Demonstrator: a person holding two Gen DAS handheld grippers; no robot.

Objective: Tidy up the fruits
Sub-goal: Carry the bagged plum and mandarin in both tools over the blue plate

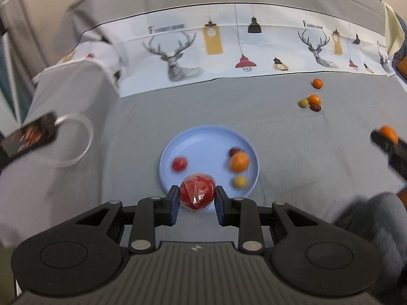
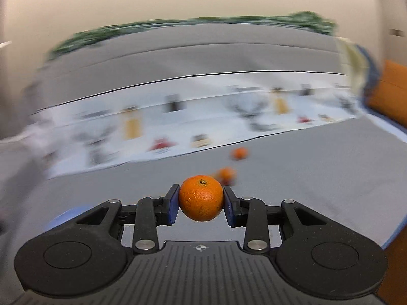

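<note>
The left tool [image 1: 195, 198] is closed on a round, glossy red fruit wrapped in clear crinkled plastic film [image 1: 197, 191], its blue-padded fingers [image 1: 173, 204] pressing both sides. The wrapped fruit sits at the near rim of a round pale-blue plate [image 1: 203, 134] that lies on the grey-covered desk [image 1: 305, 157].

On the plate are a small red fruit [image 1: 179, 164] at the left, a larger orange citrus [image 1: 238, 162] at the right with a dark red fruit [image 1: 234, 151] touching it behind, and a small yellow fruit [image 1: 240, 181] nearer the front rim.

Well apart, at the far right of the desk, a small orange fruit [image 1: 317, 83] lies alone; nearer, a tight cluster holds a second orange fruit [image 1: 314, 99], a yellow-green one [image 1: 303, 103] and a dark red one [image 1: 316, 107].

The right tool [image 2: 201, 200] is clamped on a round orange with pebbled skin and a dark stem scar on top [image 2: 201, 198], held above the desk. Its view is blurred; two loose orange fruits show faintly beyond.

A white printed cloth with deer heads and lamps [image 1: 229, 50] runs across the back.
</note>
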